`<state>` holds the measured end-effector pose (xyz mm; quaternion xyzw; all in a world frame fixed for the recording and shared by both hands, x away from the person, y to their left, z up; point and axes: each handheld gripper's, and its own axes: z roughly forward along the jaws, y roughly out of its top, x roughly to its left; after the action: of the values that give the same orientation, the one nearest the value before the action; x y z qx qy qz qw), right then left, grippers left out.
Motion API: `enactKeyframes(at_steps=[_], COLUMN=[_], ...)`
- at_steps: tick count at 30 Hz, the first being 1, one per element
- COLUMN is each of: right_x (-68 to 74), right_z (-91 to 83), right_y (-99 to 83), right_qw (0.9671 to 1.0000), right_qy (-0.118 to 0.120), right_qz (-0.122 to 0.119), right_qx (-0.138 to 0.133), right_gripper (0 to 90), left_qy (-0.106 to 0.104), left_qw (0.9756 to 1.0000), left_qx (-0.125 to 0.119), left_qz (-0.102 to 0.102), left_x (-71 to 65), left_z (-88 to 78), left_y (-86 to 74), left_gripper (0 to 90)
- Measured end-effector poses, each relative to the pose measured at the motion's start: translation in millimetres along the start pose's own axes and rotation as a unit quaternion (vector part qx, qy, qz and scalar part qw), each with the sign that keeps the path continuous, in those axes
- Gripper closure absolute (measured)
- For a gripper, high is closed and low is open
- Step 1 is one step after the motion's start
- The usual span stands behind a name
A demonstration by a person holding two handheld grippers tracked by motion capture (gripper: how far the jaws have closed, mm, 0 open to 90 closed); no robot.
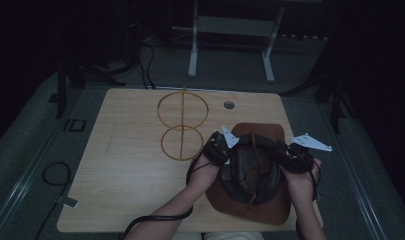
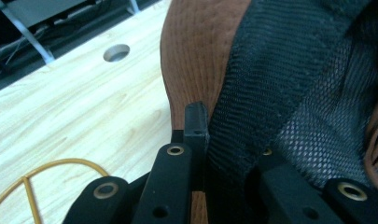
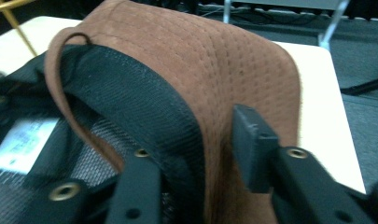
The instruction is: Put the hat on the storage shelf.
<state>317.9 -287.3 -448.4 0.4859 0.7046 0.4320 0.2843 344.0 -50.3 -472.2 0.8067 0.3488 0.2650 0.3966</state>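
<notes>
— Why is the brown hat (image 1: pixel 250 175) held upside down between both grippers?

— So the lining is exposed: the left gripper (image 2: pixel 200 135) is clamped on the mesh sweatband, while the brim is straddled by the right gripper (image 3: pixel 214 154), its jaws partly parted, not clearly pressing

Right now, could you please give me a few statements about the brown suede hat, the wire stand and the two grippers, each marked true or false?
1. The brown suede hat lies upside down, its black mesh lining facing up. True.
2. The left gripper is shut on the hat's edge. True.
3. The golden wire ring stand sits on the hat. False: it stands on the light wooden table, to the hat's left.
4. The right gripper hangs clear of the hat. False: its jaws straddle the hat's edge.
</notes>
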Motion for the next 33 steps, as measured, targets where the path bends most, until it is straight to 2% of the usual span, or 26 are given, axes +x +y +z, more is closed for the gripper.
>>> enactKeyframes(at_steps=[4, 7, 9, 10, 13, 15, 17, 19, 21, 22, 24, 27, 28, 30, 33], right_x=[-3.4, -6.4, -8.2, -8.1, -9.5, -16.7, -25.9, -36.3, -45.9, -49.7, -54.7, -57.6, -57.3, -56.6, -53.4], right_z=[-14.5, -24.0, -31.3, -35.6, -47.6, -52.8, -55.8, -56.4, -54.9, -53.4, -50.5, -46.9, -45.6, -42.0, -38.5], right_y=[-0.6, 0.8, 2.2, 2.5, 2.8, 2.5, 1.1, -1.7, -6.0, -8.5, -13.7, -18.9, -19.6, -20.2, -20.3], right_qw=[0.9993, 0.9975, 0.9959, 0.9951, 0.9956, 0.9966, 0.9979, 0.9989, 0.9993, 0.9994, 0.9993, 0.9986, 0.9987, 0.9988, 0.9977], right_qy=[0.033, 0.064, 0.085, 0.094, 0.084, 0.072, 0.049, 0.032, 0.026, 0.026, 0.032, 0.049, 0.048, 0.048, 0.067], right_qz=[0.002, 0.008, 0.013, 0.009, -0.011, -0.005, -0.001, 0.000, 0.005, 0.006, 0.003, 0.007, 0.007, 0.004, 0.005], right_qx=[-0.017, -0.026, -0.029, -0.031, -0.039, -0.041, -0.041, -0.034, -0.028, -0.024, -0.019, -0.019, -0.016, -0.010, -0.010], right_gripper=[49.2, 45.1, 42.5, 39.8, 39.8, 42.0, 42.7, 42.5, 41.5, 40.1, 39.2, 39.1, 39.1, 39.7, 39.9], left_qy=[-0.004, 0.001, 0.014, 0.011, 0.011, 0.012, 0.012, -0.004, -0.019, -0.021, -0.040, -0.057, -0.060, -0.076, -0.103], left_qw=[1.0000, 0.9999, 0.9997, 0.9996, 0.9993, 0.9991, 0.9987, 0.9980, 0.9963, 0.9962, 0.9952, 0.9942, 0.9940, 0.9917, 0.9862], left_qx=[-0.007, -0.014, -0.018, -0.020, -0.026, -0.030, -0.036, -0.053, -0.070, -0.071, -0.077, -0.076, -0.076, -0.087, -0.110], left_qz=[-0.005, 0.005, 0.014, 0.016, 0.023, 0.029, 0.035, 0.035, 0.046, 0.045, 0.045, 0.049, 0.051, 0.057, 0.068], left_x=[1.4, 0.9, 0.5, 1.3, 2.0, 2.9, 5.7, 11.4, 17.0, 19.5, 26.4, 35.0, 37.5, 41.9, 48.5], left_z=[-1.2, -4.1, -7.9, -9.8, -16.3, -21.6, -27.9, -36.1, -45.2, -49.1, -56.5, -65.0, -67.5, -73.0, -80.9], left_y=[1.6, 3.6, 4.3, 4.4, 3.7, 1.7, -1.7, -6.1, -10.5, -12.2, -16.0, -21.7, -23.5, -27.3, -32.5], left_gripper=[85.4, 85.5, 85.5, 85.5, 85.4, 85.4, 85.4, 85.3, 85.3, 85.3, 85.1, 85.1, 85.1, 85.1, 85.1])
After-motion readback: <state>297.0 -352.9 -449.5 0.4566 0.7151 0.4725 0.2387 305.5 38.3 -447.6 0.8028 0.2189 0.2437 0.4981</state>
